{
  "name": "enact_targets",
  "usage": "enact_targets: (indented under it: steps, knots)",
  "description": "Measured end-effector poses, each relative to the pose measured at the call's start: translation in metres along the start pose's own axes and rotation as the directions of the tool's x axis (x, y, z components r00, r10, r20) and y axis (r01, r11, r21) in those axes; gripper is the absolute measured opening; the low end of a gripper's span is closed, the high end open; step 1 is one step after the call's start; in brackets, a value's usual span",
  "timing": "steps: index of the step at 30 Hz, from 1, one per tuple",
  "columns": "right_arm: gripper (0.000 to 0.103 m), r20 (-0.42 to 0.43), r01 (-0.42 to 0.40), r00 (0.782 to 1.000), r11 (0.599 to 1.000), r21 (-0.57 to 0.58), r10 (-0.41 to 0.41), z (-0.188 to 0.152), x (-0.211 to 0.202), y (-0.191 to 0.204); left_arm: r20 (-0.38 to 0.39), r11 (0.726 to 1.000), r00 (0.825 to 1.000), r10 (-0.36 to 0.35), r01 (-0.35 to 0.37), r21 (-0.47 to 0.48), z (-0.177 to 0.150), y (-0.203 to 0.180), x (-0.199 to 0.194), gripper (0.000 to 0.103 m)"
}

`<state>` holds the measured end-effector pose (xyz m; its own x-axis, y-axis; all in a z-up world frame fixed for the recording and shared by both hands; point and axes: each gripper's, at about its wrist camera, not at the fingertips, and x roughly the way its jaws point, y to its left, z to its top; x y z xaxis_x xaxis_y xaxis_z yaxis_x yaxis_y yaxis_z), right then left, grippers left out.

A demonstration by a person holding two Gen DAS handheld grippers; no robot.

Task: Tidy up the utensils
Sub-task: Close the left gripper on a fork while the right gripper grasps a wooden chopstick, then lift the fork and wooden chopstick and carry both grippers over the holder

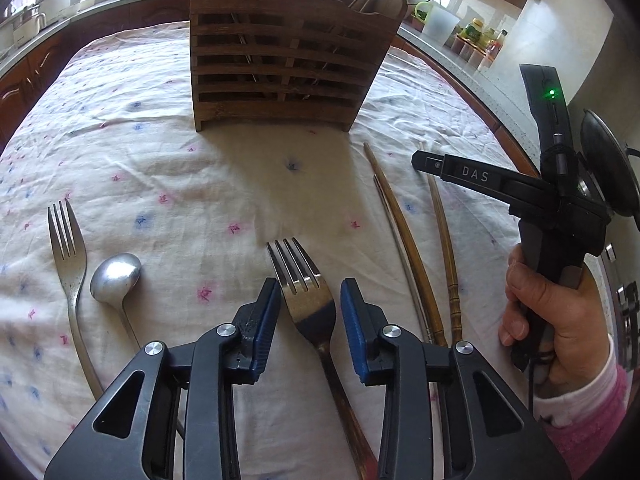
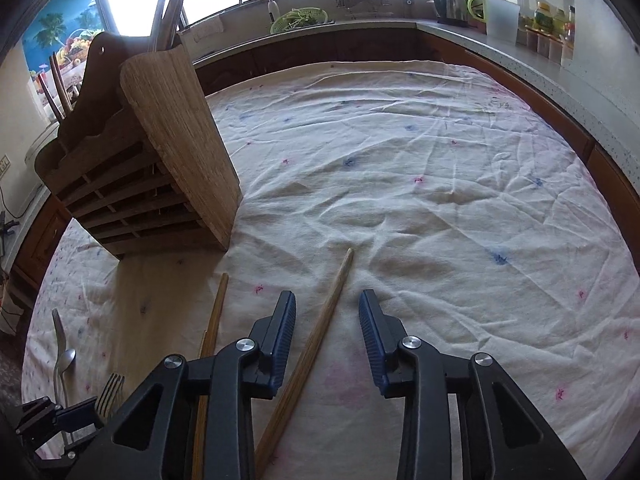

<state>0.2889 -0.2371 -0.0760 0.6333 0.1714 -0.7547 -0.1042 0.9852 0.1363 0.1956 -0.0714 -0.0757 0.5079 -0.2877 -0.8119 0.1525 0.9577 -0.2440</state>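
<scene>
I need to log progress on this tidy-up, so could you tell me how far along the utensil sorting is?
Partly done: the wooden holder already has utensils standing in it. In hand: nothing yet, though the left gripper has open jaws either side of a fork, and the right gripper is open around a chopstick. Left on the cloth: another fork, a spoon and more chopsticks.

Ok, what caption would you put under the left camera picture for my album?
Open left gripper straddling a fork on the flowery tablecloth, facing the wooden utensil holder.
</scene>
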Motion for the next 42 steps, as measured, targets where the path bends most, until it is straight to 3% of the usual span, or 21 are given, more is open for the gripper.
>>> enact_targets:
  steps: [3,9,25,42]
  knots:
    - [0.011,0.002,0.042,0.999,0.999,-0.026,-0.042,0.001,0.002,0.002,0.016,1.000,1.000,-0.009,0.009,-0.013,0.000,0.004,-0.001,0.026]
    - [0.006,0.001,-0.034,0.999,0.999,0.036,0.034,-0.001,-0.003,-0.008,0.018,1.000,1.000,-0.018,0.018,-0.023,0.001,0.006,-0.001,0.021]
    - [0.006,0.149,-0.198,0.971,0.979,0.053,0.189,-0.014,-0.096,-0.001,0.118,0.996,0.990,-0.076,0.081,-0.037,-0.002,0.011,-0.054,0.020]
    - [0.005,0.326,-0.245,0.916,0.969,0.000,0.232,-0.016,-0.195,0.005,0.248,0.993,0.963,-0.102,0.112,-0.024,-0.002,0.010,-0.111,0.019]
